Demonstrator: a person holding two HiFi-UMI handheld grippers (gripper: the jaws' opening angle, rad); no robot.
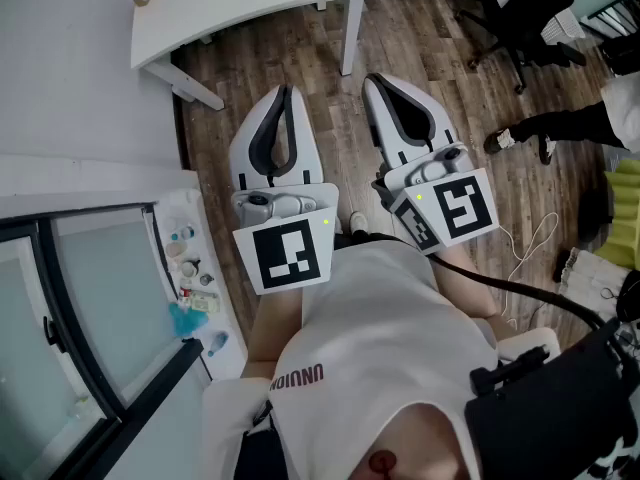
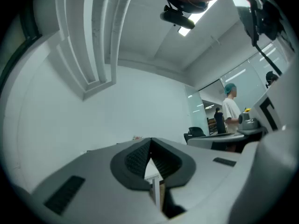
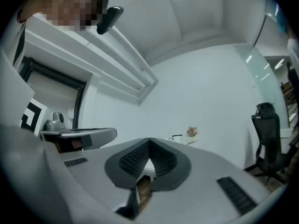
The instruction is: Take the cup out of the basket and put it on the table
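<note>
Neither a cup nor a basket shows in any view. In the head view I hold both grippers side by side, close to my body, above a wooden floor (image 1: 440,43). My left gripper (image 1: 285,90) is shut, its jaws meeting at the tips with nothing between them. My right gripper (image 1: 374,80) is shut and empty as well. Both point toward a white table (image 1: 250,8) a short way ahead. The left gripper view shows the left gripper (image 2: 150,140) with pads closed against a bare white wall. In the right gripper view the right gripper (image 3: 149,140) has its pads together too.
A black office chair (image 1: 530,8) stands at the far right, also seen as the chair (image 3: 268,139). Another person's legs (image 1: 560,128) are at the right. A low white ledge with small bottles (image 1: 190,268) and a glass door (image 1: 70,308) lie to my left. A cable (image 1: 535,243) trails on the floor.
</note>
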